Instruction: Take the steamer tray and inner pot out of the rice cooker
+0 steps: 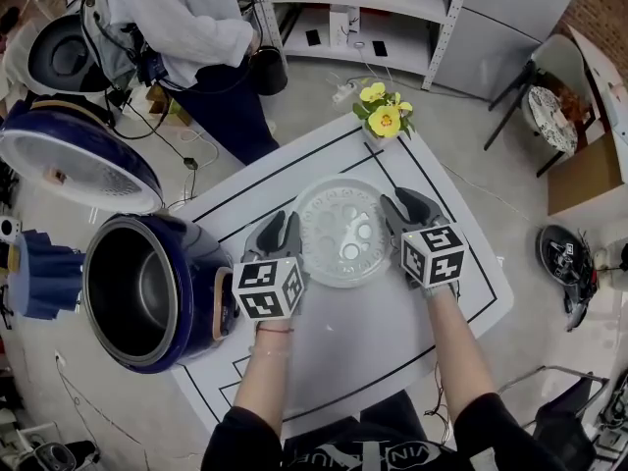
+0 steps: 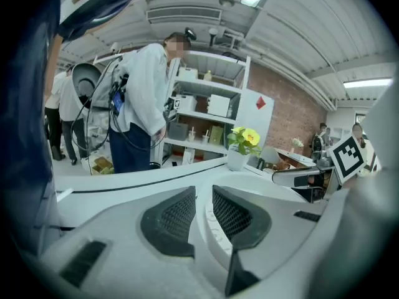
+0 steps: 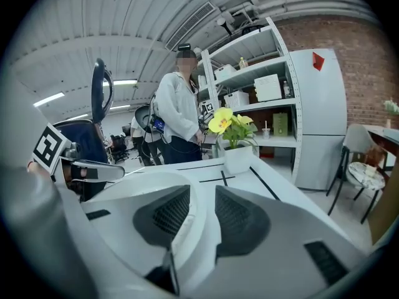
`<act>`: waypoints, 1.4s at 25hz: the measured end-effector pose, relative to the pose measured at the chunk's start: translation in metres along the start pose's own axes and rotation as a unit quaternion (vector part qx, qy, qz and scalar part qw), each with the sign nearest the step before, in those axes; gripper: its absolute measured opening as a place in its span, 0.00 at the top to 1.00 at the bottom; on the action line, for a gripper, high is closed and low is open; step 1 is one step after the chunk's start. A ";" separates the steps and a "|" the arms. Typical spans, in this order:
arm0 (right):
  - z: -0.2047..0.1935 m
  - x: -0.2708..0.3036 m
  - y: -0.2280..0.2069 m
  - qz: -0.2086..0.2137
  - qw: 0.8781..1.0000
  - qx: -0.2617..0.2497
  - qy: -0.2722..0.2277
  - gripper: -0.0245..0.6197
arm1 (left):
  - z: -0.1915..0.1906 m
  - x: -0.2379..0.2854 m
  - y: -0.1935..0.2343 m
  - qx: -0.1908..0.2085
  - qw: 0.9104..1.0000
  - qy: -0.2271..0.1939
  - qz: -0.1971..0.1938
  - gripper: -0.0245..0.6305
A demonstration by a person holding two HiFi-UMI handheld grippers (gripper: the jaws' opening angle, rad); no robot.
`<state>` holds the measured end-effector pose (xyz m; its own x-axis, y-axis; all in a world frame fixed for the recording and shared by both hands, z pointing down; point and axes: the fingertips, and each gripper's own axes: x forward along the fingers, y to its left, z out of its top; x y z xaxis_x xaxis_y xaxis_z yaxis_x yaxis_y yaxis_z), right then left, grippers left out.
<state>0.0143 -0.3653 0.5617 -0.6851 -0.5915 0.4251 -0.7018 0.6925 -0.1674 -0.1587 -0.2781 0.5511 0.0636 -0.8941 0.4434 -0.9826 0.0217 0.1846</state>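
Steamer tray [image 1: 340, 232] is out of the rice cooker [image 1: 201, 263]. It sits centre frame on the white worktop [image 1: 373, 351], inside the black lines marked on it. Round, pale, perforated with holes of mixed size.

Left claw [image 1: 287, 232] is on the tray's left rim. In the left gripper view the rim runs up between the two mesh pads [image 2: 177, 213]. The gap is narrow and the pads are pinched onto the rim, so this claw has hold of the tray.

Right claw [image 1: 400, 216] is at the tray's right rim. In the right gripper view the rim also passes between the jaws, but they stand clearly wider, with slack visible beside the rim. Pads aren't pressing, so it is partly open and gripping nothing.

Both claws point somewhat down toward the worktop, one either side of the tray.

Inner pot [image 1: 147, 292] is inside the cooker at the left of frame, its metal wall visible through the open mouth. The cooker is dark blue, at the worktop's left edge, just beside the left claw. Lid [image 1: 74, 165] is swung up and open, upper left of frame.

Flower pot [image 1: 383, 116] with yellow blooms is at the worktop's far corner, above the tray in frame and apart from it. Another person [image 1: 186, 27] in a light top stands upper left, beyond the worktop. Shelf unit [image 1: 363, 27] runs across the top of frame.
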 end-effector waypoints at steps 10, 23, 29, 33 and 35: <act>0.024 -0.024 0.024 0.019 0.999 -0.027 -0.026 0.78 | 0.018 -0.023 -0.022 0.016 0.999 -0.025 -0.014 0.87; 0.054 -0.054 0.085 0.089 0.993 -0.051 -0.053 0.80 | 0.036 -0.064 -0.058 0.015 0.998 -0.055 -0.036 0.87; 0.080 -0.068 0.131 0.149 0.984 -0.059 -0.079 0.80 | 0.057 -0.102 -0.073 0.033 0.994 -0.091 -0.047 0.87; 0.097 -0.080 0.168 0.194 0.975 -0.061 -0.093 0.80 | 0.071 -0.143 -0.084 0.046 0.990 -0.118 -0.054 0.87; 0.106 -0.082 0.191 0.218 0.969 -0.064 -0.100 0.80 | 0.078 -0.165 -0.081 0.053 0.989 -0.133 -0.045 0.87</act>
<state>-0.0841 -0.2288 0.4005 -0.9439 -0.2909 0.1563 -0.3164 0.9323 -0.1752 -0.1034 -0.1671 0.3943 0.1179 -0.9767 0.1796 -0.9887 -0.0985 0.1132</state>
